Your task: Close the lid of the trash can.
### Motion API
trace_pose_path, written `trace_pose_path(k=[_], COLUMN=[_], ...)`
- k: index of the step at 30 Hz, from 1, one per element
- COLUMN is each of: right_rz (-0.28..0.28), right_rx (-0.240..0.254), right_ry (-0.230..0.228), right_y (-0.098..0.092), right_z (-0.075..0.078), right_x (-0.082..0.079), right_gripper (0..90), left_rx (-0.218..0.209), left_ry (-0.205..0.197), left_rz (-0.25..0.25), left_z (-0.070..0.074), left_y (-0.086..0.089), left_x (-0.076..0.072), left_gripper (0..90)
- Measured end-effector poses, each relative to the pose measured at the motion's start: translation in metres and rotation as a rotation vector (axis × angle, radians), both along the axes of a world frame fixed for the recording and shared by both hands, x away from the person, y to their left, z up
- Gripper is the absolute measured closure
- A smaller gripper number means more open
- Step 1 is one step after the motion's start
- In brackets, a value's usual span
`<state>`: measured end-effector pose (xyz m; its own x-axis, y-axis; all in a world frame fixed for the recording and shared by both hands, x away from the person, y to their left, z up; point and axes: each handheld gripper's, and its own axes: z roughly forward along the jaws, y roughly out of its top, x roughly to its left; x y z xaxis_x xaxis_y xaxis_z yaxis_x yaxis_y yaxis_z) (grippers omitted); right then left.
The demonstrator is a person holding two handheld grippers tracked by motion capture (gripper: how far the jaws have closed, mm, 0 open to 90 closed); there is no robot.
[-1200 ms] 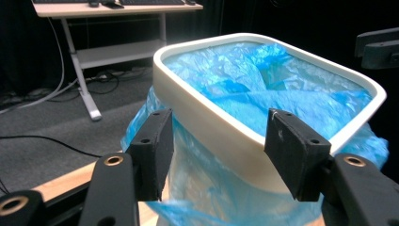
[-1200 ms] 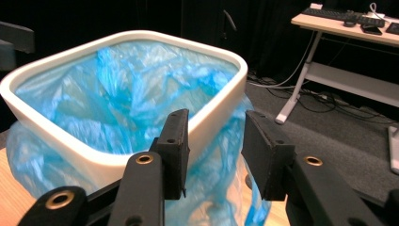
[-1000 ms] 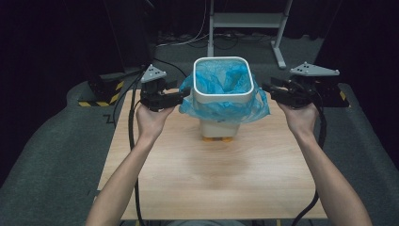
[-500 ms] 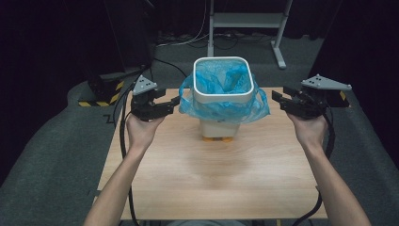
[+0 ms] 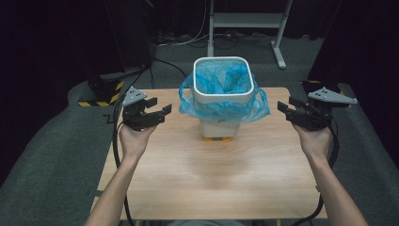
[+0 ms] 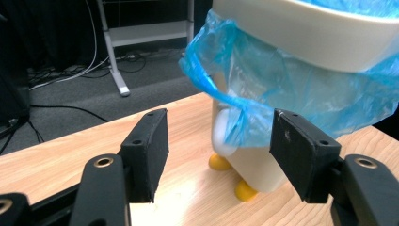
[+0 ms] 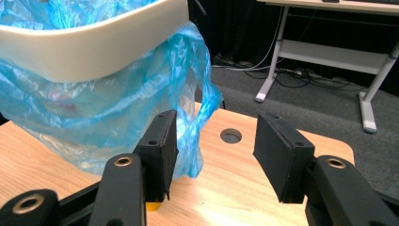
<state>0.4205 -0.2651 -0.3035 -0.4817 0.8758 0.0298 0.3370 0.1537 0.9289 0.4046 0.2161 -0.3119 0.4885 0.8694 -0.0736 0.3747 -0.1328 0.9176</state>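
A: We start with the wooden table (image 5: 211, 183). What do we have standing on it?

B: We have a white bin (image 5: 222, 96) near the far middle, upright on small yellow feet (image 6: 219, 162). A blue plastic bag (image 5: 221, 107) lines it, folded over the rim and hanging down the sides all round.

A: And our grippers?

B: We hold the left gripper (image 5: 159, 108) off the bin's left side and the right gripper (image 5: 286, 109) off its right side, both clear of the bag and both over the table's edges.

A: How do we read the jaws?

B: On the left gripper (image 6: 219, 146) we see them parted with nothing between the pads; the bag's hanging edge lies farther off behind the gap. On the right gripper (image 7: 215, 143) the jaws have just been opening, and we see them apart and empty too, the bag's loose fold just beside the left pad.
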Motion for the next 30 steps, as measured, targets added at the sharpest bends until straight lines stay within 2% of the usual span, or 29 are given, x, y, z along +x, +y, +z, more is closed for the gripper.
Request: trace_pose_path(k=[16,30], right_rz=[-0.002,0.003], right_rx=[0.032,0.040], right_ry=[0.033,0.065], right_y=[-0.010,-0.010], right_z=[-0.026,-0.055], right_x=[-0.012,-0.017], right_gripper=[49.3,49.4], left_rx=[0.010,0.014], left_ry=[0.021,0.058], left_rz=[0.019,0.045], left_z=[-0.020,-0.050], left_y=[0.008,0.016], left_x=[-0.011,-0.021], left_gripper=[37.5,37.2])
